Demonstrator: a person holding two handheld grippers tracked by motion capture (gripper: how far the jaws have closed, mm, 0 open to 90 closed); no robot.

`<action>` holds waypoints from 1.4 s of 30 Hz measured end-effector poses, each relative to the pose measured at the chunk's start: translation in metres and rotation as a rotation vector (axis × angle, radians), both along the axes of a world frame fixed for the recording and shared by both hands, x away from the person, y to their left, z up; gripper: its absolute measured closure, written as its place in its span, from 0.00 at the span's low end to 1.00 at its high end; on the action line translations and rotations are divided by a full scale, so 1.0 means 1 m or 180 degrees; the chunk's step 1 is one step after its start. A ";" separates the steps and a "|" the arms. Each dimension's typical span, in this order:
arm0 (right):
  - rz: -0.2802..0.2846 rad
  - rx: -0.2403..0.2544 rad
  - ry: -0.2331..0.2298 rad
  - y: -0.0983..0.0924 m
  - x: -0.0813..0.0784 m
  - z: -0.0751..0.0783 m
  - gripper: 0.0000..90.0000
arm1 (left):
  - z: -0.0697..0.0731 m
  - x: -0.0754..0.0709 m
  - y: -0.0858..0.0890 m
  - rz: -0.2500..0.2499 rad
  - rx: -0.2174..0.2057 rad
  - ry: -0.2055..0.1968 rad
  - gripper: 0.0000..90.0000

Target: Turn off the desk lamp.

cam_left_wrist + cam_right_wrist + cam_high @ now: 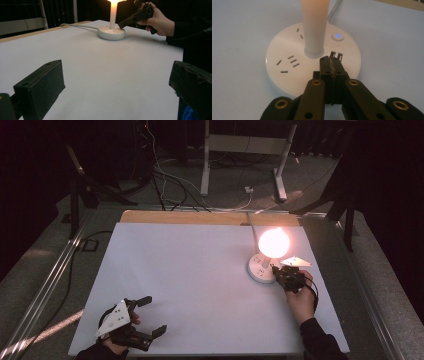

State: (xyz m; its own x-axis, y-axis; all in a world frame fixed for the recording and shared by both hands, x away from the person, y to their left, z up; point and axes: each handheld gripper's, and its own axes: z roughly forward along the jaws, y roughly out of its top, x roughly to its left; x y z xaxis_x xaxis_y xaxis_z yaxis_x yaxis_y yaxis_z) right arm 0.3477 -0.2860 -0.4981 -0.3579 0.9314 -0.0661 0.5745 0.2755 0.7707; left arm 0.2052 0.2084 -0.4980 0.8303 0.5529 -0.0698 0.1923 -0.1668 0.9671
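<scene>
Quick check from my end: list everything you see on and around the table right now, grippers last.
Lamp: one, glowing orange-white, far right part of the table.
Lamp base: one, white round disc with socket slots, two USB ports and a lit blue button.
Lamp cord: one, white, runs from the base off the far edge.
Table: one, pale grey-white top, wooden strip at the far edge.
Floor cables: several, dark and white, beyond the table.
Left gripper: one, black, jaws open, near-left corner.
Right gripper: one, black, jaws shut, tips over the base beside the USB ports.
</scene>
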 end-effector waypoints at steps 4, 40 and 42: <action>-0.0025 0.0060 -0.0078 -0.002 -0.002 0.010 1.00 | 0.000 0.000 0.000 -0.0005 0.0004 0.0004 0.01; -0.0038 -0.0001 0.0020 -0.002 0.002 -0.001 0.99 | 0.000 0.000 0.000 0.0002 -0.0002 0.0008 0.01; -0.0039 0.0000 0.0024 -0.002 0.002 -0.001 0.99 | 0.000 0.000 0.000 0.0001 -0.0002 0.0008 0.01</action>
